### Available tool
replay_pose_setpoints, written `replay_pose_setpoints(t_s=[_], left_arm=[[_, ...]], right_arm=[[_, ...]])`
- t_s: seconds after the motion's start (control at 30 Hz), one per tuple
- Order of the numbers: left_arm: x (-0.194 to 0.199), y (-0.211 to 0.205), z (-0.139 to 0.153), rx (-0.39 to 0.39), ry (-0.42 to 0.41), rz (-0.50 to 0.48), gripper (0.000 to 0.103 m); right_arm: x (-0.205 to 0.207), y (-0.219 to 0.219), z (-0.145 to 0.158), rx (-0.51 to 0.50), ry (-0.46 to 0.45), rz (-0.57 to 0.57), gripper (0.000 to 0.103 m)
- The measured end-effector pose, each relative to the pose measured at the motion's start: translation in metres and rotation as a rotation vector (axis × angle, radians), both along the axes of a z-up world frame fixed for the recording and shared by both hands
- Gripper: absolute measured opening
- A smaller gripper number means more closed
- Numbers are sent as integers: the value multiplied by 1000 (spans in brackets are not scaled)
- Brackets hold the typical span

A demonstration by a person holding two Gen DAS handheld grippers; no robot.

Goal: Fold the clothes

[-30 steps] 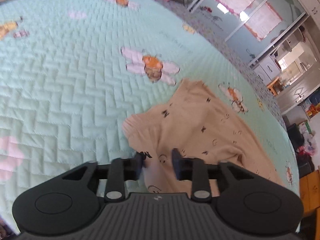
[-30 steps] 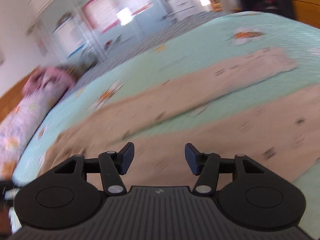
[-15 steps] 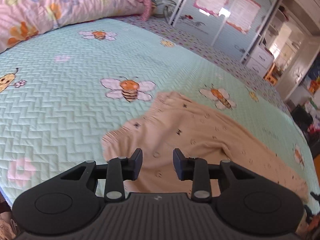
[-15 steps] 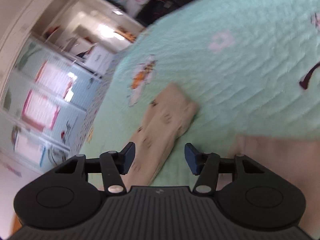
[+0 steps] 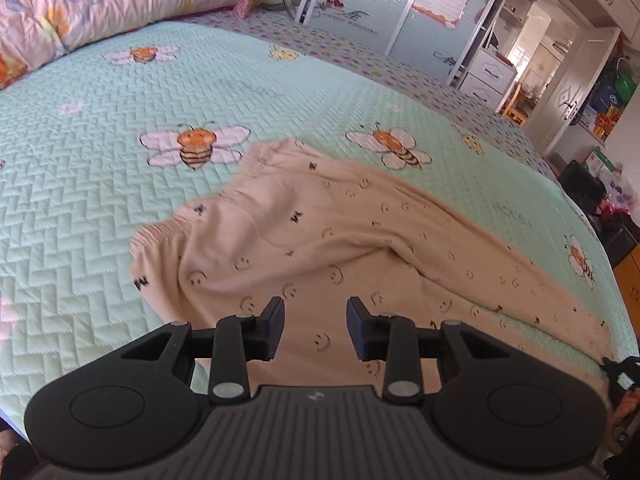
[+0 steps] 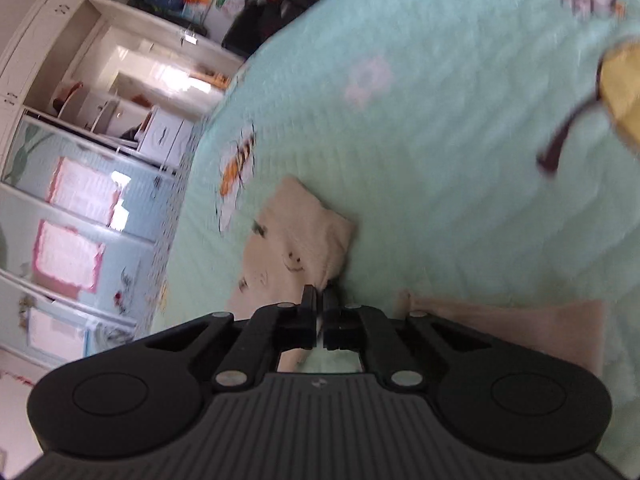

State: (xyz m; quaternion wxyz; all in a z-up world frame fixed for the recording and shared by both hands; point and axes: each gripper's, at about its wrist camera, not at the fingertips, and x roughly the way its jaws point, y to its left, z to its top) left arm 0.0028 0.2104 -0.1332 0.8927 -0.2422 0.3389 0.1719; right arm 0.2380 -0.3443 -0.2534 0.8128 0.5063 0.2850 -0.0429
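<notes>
1. We are working over a bed covered by a mint-green quilted bedspread [image 5: 100, 216] printed with bees and flowers.
2. We are looking at beige trousers [image 5: 320, 240] with small dark smiley and insect prints, lying spread on the bedspread in the left wrist view, waistband toward the left and the legs running off to the right.
3. We are holding the left gripper [image 5: 315, 328] above the seat of the trousers with its jaws parted; the fabric is showing in the gap between them, and the pads are not pressing on anything.
4. We are holding the right gripper [image 6: 319, 312] at the end of one trouser leg [image 6: 296, 240], rolled so that the room looks tipped on its side in that view.
5. Its jaws have just been closing and are now clenched, with only a thin slit left between the pads. The cuff's edge is meeting the fingertips, and we are taking it as pinched there, though the blur is keeping us from seeing how much cloth is inside.
6. We are seeing a second strip of the same beige cloth [image 6: 520, 320] lying just beside the right gripper, on its right.
7. We are seeing a pink flowered duvet [image 5: 80, 4] rolled up at the far left edge of the bed, and blue wardrobe doors [image 5: 360, 12] beyond it.
</notes>
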Motion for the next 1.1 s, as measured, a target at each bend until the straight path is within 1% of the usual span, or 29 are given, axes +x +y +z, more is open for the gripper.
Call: replay_pose_setpoints(t_s=[0.03, 0.07, 0.1, 0.13, 0.2, 0.33, 0.4, 0.43, 0.47, 0.5, 0.57, 0.6, 0.63, 0.67, 0.7, 0.73, 0.8, 0.83, 0.87, 0.9, 0.97, 1.0, 1.07, 1.1], left_arm=[[-1, -2, 0, -5, -2, -5, 36], [-3, -3, 0, -9, -4, -8, 36], [-4, -3, 1, -12, -6, -10, 36], [-6, -4, 1, -14, -7, -12, 36], [-9, -4, 3, -20, -11, -16, 36], [-16, -7, 5, -42, -20, -14, 36], [-21, -13, 8, -41, -19, -27, 36], [-24, -16, 9, -37, -16, -34, 36], [-27, -19, 11, -32, -12, -41, 37], [-32, -22, 13, -27, -12, -48, 37], [-43, -24, 15, -12, -15, -56, 41], [-49, -25, 16, -6, -13, -56, 41], [-54, -25, 15, -5, -7, -53, 41], [-58, -24, 13, -9, -1, -47, 41], [-62, -23, 11, -18, 3, -38, 41], [-63, -23, 10, -27, 7, -34, 41], [-66, -25, 8, -45, 15, -28, 41], [-67, -28, 10, -39, 16, -36, 41], [-68, -32, 13, -28, 15, -48, 41], [-70, -36, 17, -7, 13, -60, 41], [-76, -41, 25, 37, 7, -69, 42], [-79, -40, 28, 50, 6, -63, 42], [-83, -35, 31, 58, 10, -30, 43], [-84, -33, 31, 60, 15, -12, 44]], right_arm=[[-5, 1, 3, -19, -13, -1, 4], [-11, 2, 7, -36, -23, -12, 10], [-20, 5, 12, -54, -38, -21, 17], [-29, 9, 17, -74, -56, -15, 19], [-45, 19, 26, -96, -97, 30, 19], [-80, 55, 29, -7, -141, 209, 20], [-93, 79, 21, -17, -107, 315, 20], [-98, 83, 18, -48, -94, 325, 20], [-103, 86, 15, -80, -80, 335, 18], [-108, 84, 13, -113, -74, 316, 16], [-114, 62, 18, -212, -73, 208, 16], [-116, 51, 23, -267, -70, 157, 17], [-119, 40, 27, -292, -70, 115, 20], [-125, 32, 33, -268, -83, 94, 20], [-130, 28, 40, -244, -112, 101, 22], [-131, 32, 47, -242, -137, 140, 24], [-125, 47, 57, -278, -167, 255, 36], [-119, 54, 62, -309, -175, 307, 39], [-108, 59, 67, -362, -174, 353, 45], [-98, 64, 72, -414, -173, 399, 47], [-81, 71, 80, -544, -162, 465, 52], [-74, 68, 82, -597, -154, 489, 53], [-64, 44, 83, -648, -138, 523, 53], [-60, 30, 83, -656, -132, 539, 53]])
